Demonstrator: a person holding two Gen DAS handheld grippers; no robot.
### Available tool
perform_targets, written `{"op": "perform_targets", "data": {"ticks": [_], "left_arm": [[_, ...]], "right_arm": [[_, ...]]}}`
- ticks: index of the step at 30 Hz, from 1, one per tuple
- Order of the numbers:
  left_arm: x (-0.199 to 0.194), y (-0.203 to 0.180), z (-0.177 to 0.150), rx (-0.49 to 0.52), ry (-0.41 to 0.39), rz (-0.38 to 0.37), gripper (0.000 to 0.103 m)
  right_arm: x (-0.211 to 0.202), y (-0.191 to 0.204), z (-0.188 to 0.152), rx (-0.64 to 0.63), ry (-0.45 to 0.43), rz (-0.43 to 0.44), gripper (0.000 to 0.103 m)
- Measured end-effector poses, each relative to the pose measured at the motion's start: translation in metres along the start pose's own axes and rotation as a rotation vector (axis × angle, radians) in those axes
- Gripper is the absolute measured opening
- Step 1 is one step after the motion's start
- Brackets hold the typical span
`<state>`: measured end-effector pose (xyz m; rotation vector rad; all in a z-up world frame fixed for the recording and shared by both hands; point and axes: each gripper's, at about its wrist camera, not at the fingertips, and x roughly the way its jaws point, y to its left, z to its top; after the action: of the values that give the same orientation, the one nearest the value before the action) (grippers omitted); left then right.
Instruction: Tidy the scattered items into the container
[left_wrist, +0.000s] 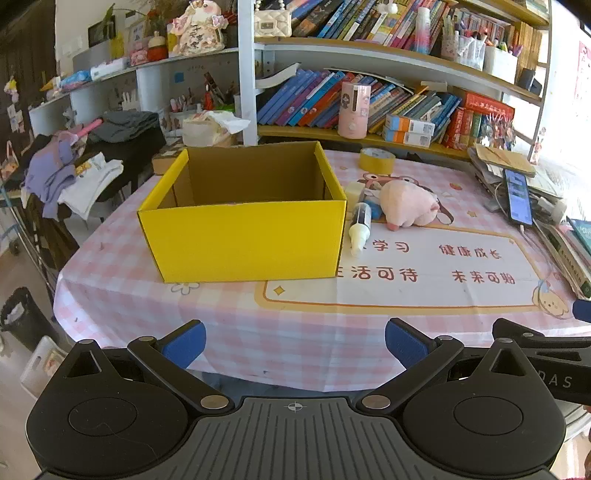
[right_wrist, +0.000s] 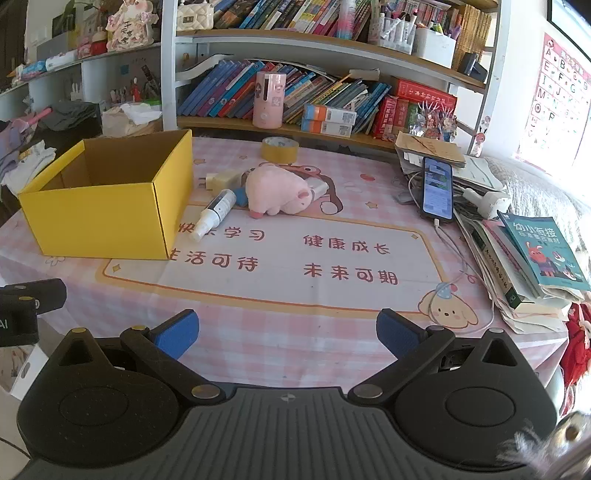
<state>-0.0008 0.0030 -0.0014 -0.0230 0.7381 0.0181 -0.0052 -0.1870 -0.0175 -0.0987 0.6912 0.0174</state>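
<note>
Both pairs of jaws stand wide open and hold nothing, low over the near edge of the pink checked surface (right_wrist: 295, 343). Well ahead of the left gripper (left_wrist: 295, 341) sits the open yellow cardboard box (left_wrist: 242, 236). Ahead and left of the right gripper (right_wrist: 286, 332), a pink plush toy (right_wrist: 277, 192), a white spray bottle (right_wrist: 214, 214) and a pale block (right_wrist: 221, 179) crowd together just beside the box. The likely risks: closing on the plush could drag its neighbours, and the round bottle could roll away.
</note>
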Motion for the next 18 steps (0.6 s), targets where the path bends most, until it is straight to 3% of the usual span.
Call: {"op": "perform_targets", "data": {"ticks": [18], "left_arm": [[0.0061,0.0015,0.0019,0.008,0.023,0.0,0.103]], "right_arm": [[0.0028,0.0066,0.0039,0.005,-0.001,0.012,0.103]]}}
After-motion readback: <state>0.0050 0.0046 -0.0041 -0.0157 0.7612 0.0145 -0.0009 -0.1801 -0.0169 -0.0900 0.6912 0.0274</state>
